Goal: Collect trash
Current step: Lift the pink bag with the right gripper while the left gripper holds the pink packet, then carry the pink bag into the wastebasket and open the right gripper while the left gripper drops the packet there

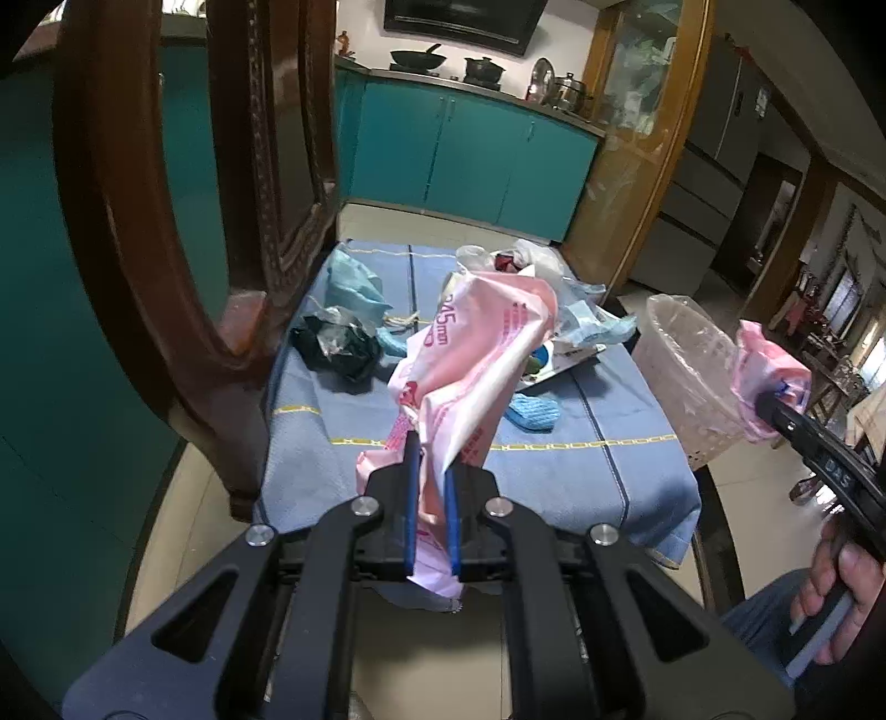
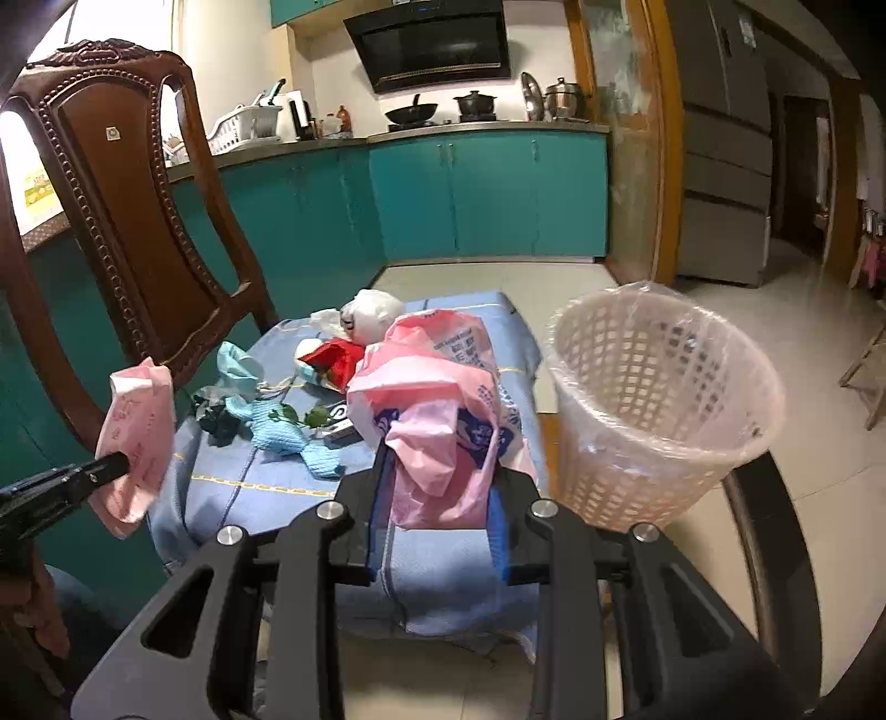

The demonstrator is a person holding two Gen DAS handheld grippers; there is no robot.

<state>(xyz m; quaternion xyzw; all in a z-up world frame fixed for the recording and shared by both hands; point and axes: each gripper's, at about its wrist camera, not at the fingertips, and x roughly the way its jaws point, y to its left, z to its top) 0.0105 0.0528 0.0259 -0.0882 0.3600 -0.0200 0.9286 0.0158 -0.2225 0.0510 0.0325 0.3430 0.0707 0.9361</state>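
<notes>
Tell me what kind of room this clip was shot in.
Most likely a home kitchen: a range hood hangs over a wok and pots on a counter, above teal cabinets, with a fridge to the right.

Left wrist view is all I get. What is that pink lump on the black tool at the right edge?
Observer: The right gripper is shut on a second pink plastic bag, printed in blue.
Operator: Is the basket filling up?
Observer: The basket shows only a clear liner on its inner wall; its bottom is hidden.
Operator: Anything small left on the cloth?
Observer: A green leafy stem lies beside the blue rags.
</notes>
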